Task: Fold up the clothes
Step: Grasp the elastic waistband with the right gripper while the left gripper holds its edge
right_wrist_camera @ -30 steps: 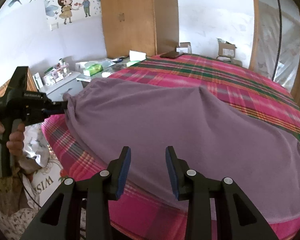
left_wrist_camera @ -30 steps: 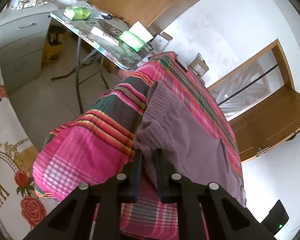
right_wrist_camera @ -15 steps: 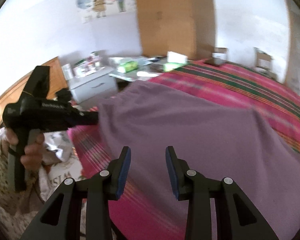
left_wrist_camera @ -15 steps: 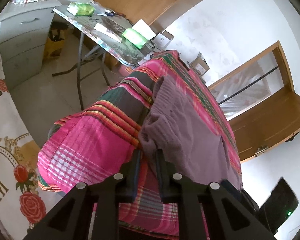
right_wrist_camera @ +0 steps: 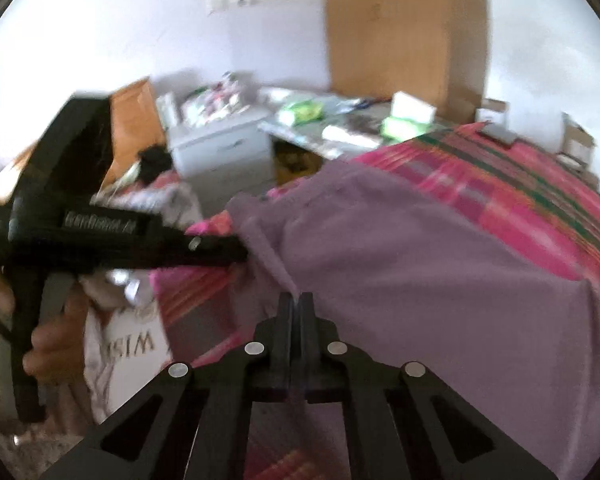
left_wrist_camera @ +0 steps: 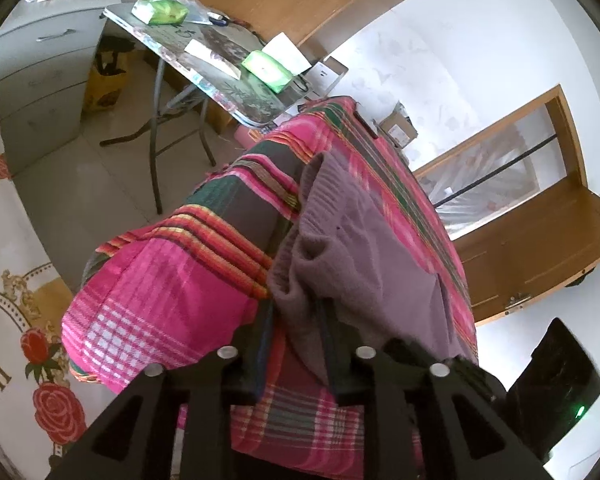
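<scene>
Mauve knit changes hands at the corner of the bed.

Mauve fabric of the garment [left_wrist_camera: 364, 256] bunches between the left gripper [left_wrist_camera: 296, 320] fingers, whose jaws are opening, the cloth still lying between them but the pinch loosening from the tight hold of a second ago. The right gripper [right_wrist_camera: 296, 308], half open a moment back, has swept across and snapped fully shut at the garment's near edge; whether cloth is actually caught there is unclear through the blur. Beyond, the garment lies spread over the pink plaid bedcover [right_wrist_camera: 540, 184]. Further off stands a cluttered folding table [left_wrist_camera: 204, 64]. Likely a regrip before the next fold.
</scene>
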